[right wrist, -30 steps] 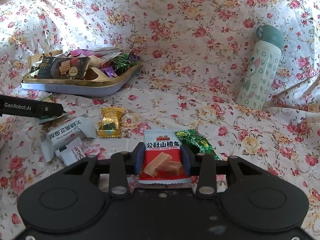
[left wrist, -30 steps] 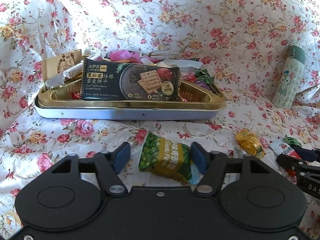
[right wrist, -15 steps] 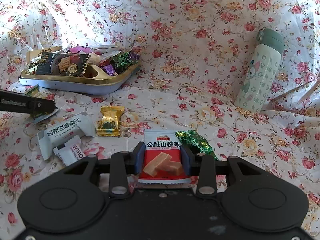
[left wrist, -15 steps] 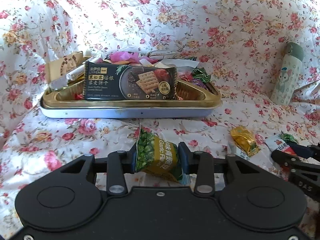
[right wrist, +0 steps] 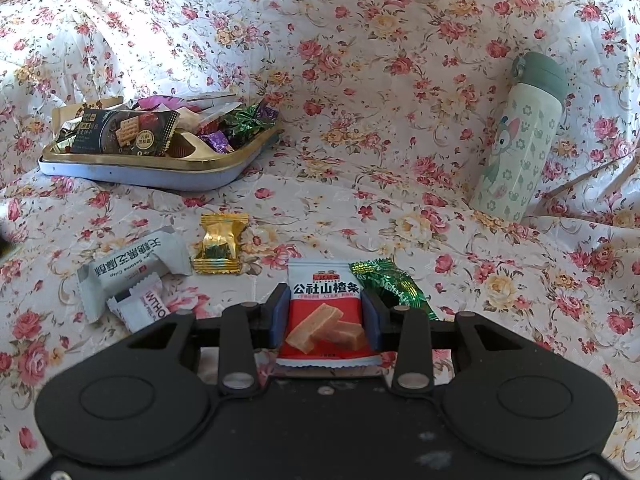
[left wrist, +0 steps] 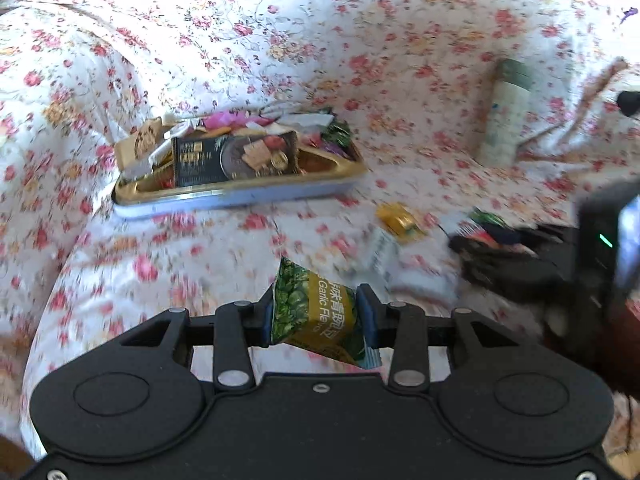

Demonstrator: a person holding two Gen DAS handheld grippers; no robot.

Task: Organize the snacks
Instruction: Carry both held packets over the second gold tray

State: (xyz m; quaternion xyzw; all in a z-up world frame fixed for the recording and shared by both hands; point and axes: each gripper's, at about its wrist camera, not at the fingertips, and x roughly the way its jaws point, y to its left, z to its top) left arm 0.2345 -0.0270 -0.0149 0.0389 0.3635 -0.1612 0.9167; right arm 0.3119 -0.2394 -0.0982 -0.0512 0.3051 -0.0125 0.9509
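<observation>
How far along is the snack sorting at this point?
Partly done: the tin already holds many snacks. In hand: left tool grips a green pea packet; right tool grips a red hawthorn packet. Left on the cloth: gold candy, two white packets, green candy.

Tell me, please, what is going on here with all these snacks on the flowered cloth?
A person is sorting loose snacks into a tin tray, with a handheld gripper in each hand. The left gripper is clamped on a green pea packet, lifted off the cloth. The right gripper grips a red hawthorn packet low over the cloth. A gold candy, white packets and a green candy remain outside the tray.
</observation>
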